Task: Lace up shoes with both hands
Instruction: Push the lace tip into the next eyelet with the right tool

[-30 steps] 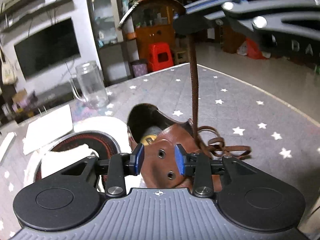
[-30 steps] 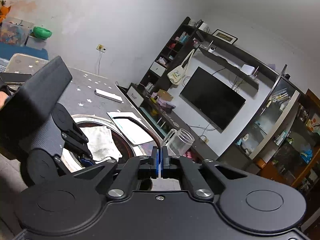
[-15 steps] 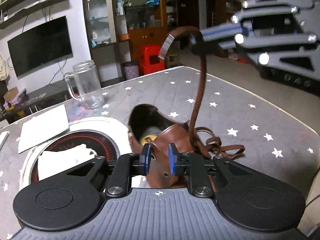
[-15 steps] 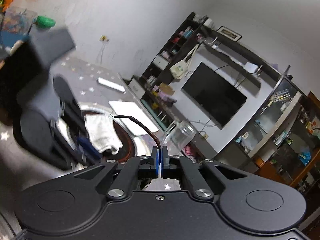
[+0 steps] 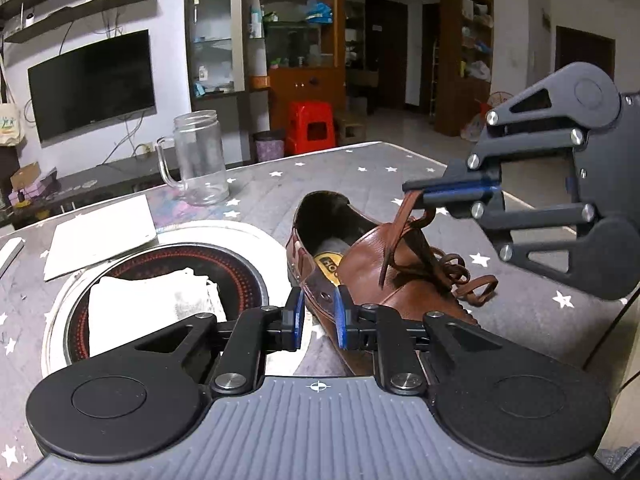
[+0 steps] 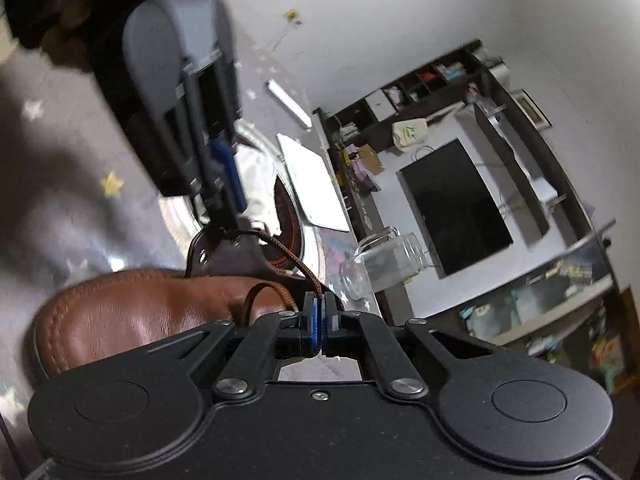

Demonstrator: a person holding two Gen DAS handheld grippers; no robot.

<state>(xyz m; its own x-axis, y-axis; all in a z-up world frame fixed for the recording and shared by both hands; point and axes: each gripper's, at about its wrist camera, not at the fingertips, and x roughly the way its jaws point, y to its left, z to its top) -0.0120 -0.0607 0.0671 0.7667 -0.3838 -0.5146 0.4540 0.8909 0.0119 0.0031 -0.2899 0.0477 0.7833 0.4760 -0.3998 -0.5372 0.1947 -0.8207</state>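
Observation:
A brown leather shoe (image 5: 384, 256) lies on the star-patterned table (image 5: 280, 184), its opening facing away from me. My left gripper (image 5: 318, 318) is shut on the shoe's eyelet flap (image 5: 325, 300) at the near side. From the right wrist view that left gripper (image 6: 222, 220) comes down onto the flap (image 6: 228, 252) from above. The brown lace (image 5: 394, 240) rises from the eyelets to my right gripper (image 5: 412, 194), which is shut on the lace end just above the tongue. In its own view the right gripper (image 6: 320, 320) pinches the lace (image 6: 288, 256). Loose lace loops lie beside the shoe.
A glass mug (image 5: 200, 160) stands behind the shoe. Left of the shoe is a round inset cooker (image 5: 168, 256) with a white cloth (image 5: 148, 308) on it, and a white sheet (image 5: 100, 236) beyond. The table's edge (image 5: 532, 216) runs close on the right.
My right gripper has come down with the lace from high above to just over the shoe, so the lace hangs slacker. The left gripper's fingers have narrowed onto the eyelet flap.

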